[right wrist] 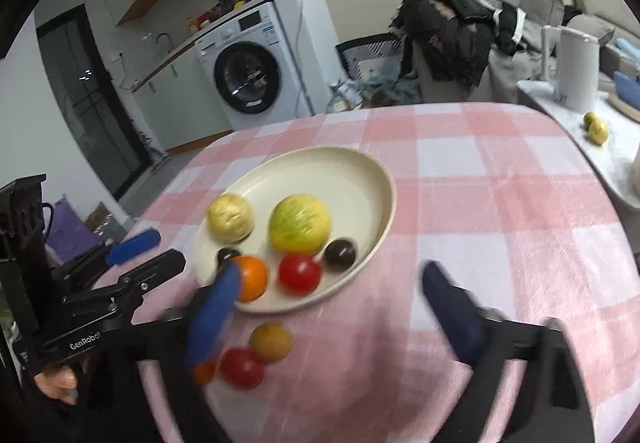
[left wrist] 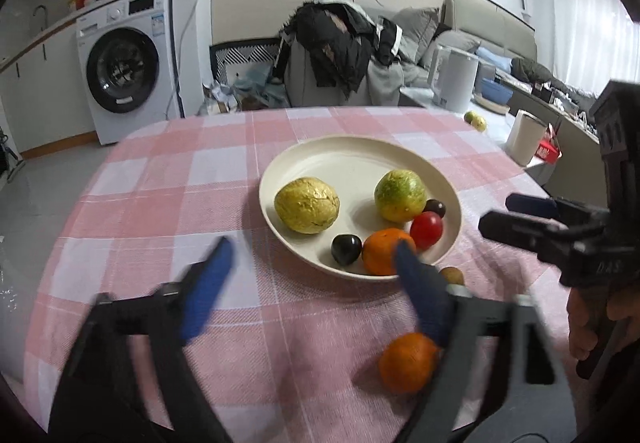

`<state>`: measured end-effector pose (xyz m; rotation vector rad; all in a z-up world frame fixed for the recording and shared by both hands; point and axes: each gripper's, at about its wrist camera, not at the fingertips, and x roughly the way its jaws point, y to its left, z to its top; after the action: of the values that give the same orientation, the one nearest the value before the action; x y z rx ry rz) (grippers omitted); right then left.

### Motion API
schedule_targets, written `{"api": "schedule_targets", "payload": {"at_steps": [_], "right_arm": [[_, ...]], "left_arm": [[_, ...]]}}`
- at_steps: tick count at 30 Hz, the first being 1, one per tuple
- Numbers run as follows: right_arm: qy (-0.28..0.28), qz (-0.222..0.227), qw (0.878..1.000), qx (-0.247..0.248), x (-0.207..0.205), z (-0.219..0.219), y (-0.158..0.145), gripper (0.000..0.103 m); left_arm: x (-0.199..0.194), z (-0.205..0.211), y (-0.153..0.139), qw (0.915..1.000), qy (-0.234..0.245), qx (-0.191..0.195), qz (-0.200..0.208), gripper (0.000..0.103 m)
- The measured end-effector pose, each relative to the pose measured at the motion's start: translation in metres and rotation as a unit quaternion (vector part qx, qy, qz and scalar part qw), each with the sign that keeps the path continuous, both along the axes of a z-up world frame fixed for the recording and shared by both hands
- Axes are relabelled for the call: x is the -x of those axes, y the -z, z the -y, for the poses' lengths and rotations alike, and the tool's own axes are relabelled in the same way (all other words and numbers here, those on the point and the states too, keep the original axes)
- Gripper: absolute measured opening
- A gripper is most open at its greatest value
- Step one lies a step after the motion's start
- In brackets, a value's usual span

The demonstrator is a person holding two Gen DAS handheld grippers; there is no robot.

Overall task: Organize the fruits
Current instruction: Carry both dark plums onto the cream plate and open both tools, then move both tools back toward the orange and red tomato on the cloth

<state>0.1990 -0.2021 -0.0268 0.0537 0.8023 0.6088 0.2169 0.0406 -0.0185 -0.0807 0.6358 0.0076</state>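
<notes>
Six fruits were seen on the plate (left wrist: 352, 155), which sat on a pink checked cloth (left wrist: 160, 179): a wrinkled yellow fruit (left wrist: 307, 205) at the plate's left, a green-yellow fruit (left wrist: 400, 195) at its right, two dark fruits (left wrist: 346, 249) (left wrist: 435, 207), a red tomato (left wrist: 426, 229) and an orange (left wrist: 382, 251) by the near rim. Off the plate, on its near side, a second orange (left wrist: 408, 362) was lying on the cloth, and a small brownish fruit (left wrist: 452, 275) was found just beside the near rim. In the right wrist view a second tomato (right wrist: 241, 367) was seen touching the brownish fruit, nearer than the plate.

The left gripper (left wrist: 316, 271) was held with jaws spread wide, nothing between them; its right finger crossed in front of the plate's near rim and the orange there, though contact could not be told through the blur. The right gripper (right wrist: 332, 295) was likewise spread wide and empty, its left finger overlapping the plate's near edge in view. Each gripper was held in a hand (left wrist: 580, 327), partly seen.

Beyond the plate, a washing machine (left wrist: 124, 63), a chair draped with dark clothes (left wrist: 340, 43) and a white kettle (left wrist: 456, 79) were noted. Two more yellow fruits (left wrist: 476, 121) were left on a side table to the plate's far right.
</notes>
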Motion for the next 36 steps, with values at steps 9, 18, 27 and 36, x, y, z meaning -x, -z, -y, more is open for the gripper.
{"api": "schedule_targets", "payload": {"at_steps": [9, 18, 27, 36], "right_arm": [[-0.024, 0.002, 0.999, 0.040, 0.032, -0.006, -0.003, 0.103], [-0.029, -0.001, 0.995, 0.097, 0.051, -0.018, 0.009, 0.103], [-0.053, -0.013, 0.991, 0.125, 0.056, -0.032, 0.024, 0.103], [-0.048, -0.021, 0.985, 0.167, 0.055, -0.048, 0.040, 0.103]], "left_arm": [[0.044, 0.001, -0.018, 0.9997, 0.002, 0.004, 0.023, 0.102], [0.066, -0.001, -0.011, 1.0000, 0.000, 0.007, -0.006, 0.102], [0.063, -0.006, 0.002, 0.9996, -0.001, 0.017, -0.023, 0.102], [0.060, -0.009, 0.006, 0.9994, -0.007, 0.020, -0.026, 0.102]]}}
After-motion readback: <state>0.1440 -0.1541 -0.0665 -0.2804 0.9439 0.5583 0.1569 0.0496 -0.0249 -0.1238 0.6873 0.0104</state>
